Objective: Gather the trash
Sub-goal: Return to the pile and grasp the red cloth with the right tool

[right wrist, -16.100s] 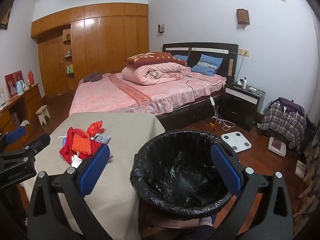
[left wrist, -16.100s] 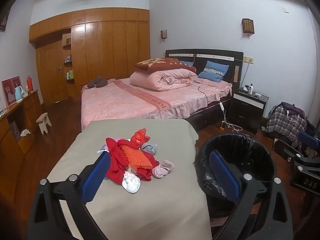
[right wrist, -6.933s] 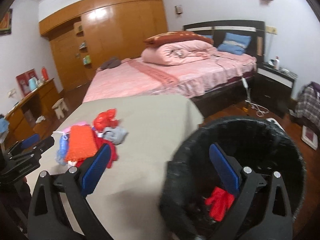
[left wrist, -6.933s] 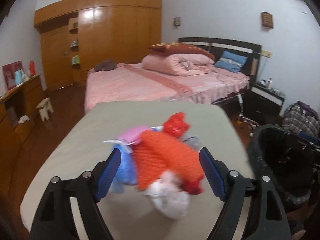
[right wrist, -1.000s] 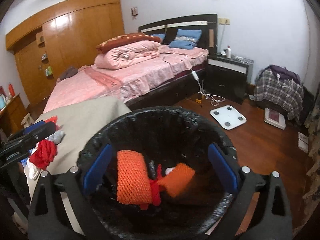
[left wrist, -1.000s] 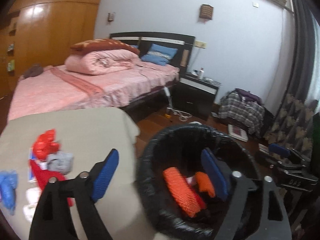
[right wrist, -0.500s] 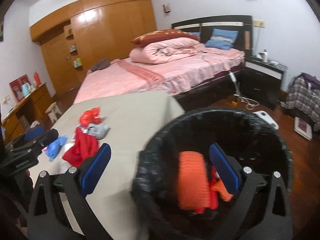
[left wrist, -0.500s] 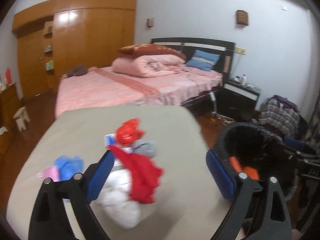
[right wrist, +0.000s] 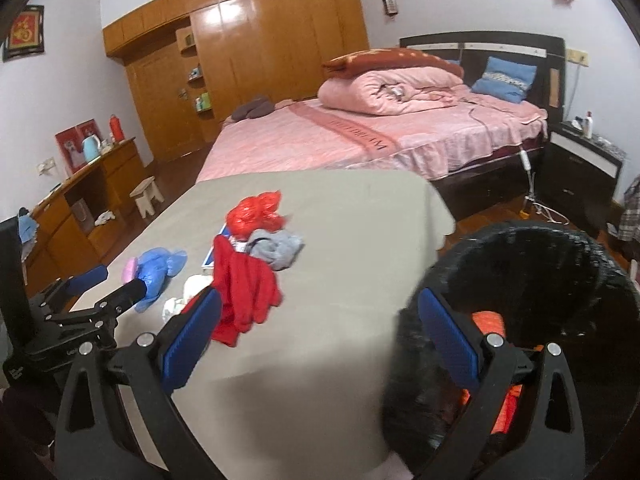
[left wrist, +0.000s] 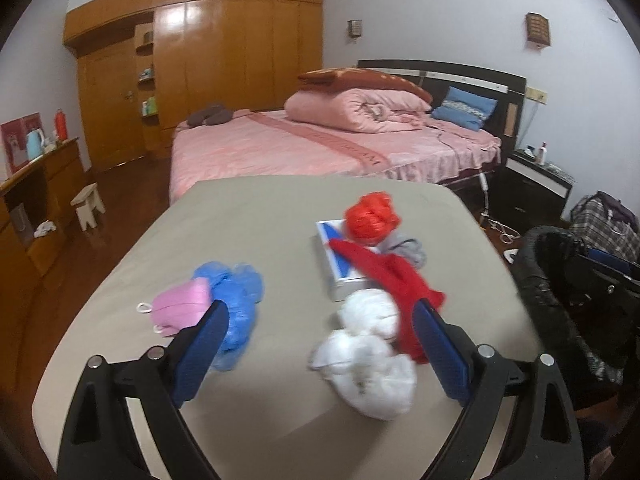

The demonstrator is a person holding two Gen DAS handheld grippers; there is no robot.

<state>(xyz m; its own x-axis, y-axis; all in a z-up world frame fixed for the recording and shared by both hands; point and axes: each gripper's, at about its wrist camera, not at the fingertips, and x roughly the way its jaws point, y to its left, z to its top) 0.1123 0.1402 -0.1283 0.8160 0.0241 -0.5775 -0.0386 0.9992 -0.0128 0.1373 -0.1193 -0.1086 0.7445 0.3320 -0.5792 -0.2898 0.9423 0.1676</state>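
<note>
Trash lies on the beige table [left wrist: 256, 232]: a white crumpled bag [left wrist: 368, 360], a red rag [left wrist: 392, 280], a red plastic bag [left wrist: 370, 218], a blue-and-white box [left wrist: 334, 264], a grey cloth [left wrist: 406, 246], a blue plastic wad [left wrist: 236, 296] and a pink mask [left wrist: 180, 308]. My left gripper [left wrist: 320, 356] is open and empty, just in front of the white bag. My right gripper [right wrist: 320, 344] is open and empty, between the table edge and the black-lined trash bin [right wrist: 536, 280], which holds orange netting [right wrist: 486, 322]. The left gripper also shows in the right wrist view [right wrist: 108, 284].
A pink bed [left wrist: 320, 148] stands behind the table. A wooden wardrobe [left wrist: 200, 60] lines the far wall. A desk [left wrist: 36, 200] and small stool [left wrist: 88, 204] are at the left. A black nightstand [left wrist: 536, 188] and a plaid bag [left wrist: 604, 224] are at the right.
My left gripper has swung back from the bin over to the table and stands close to the white bag. My right gripper has turned left, away from the bin's middle.
</note>
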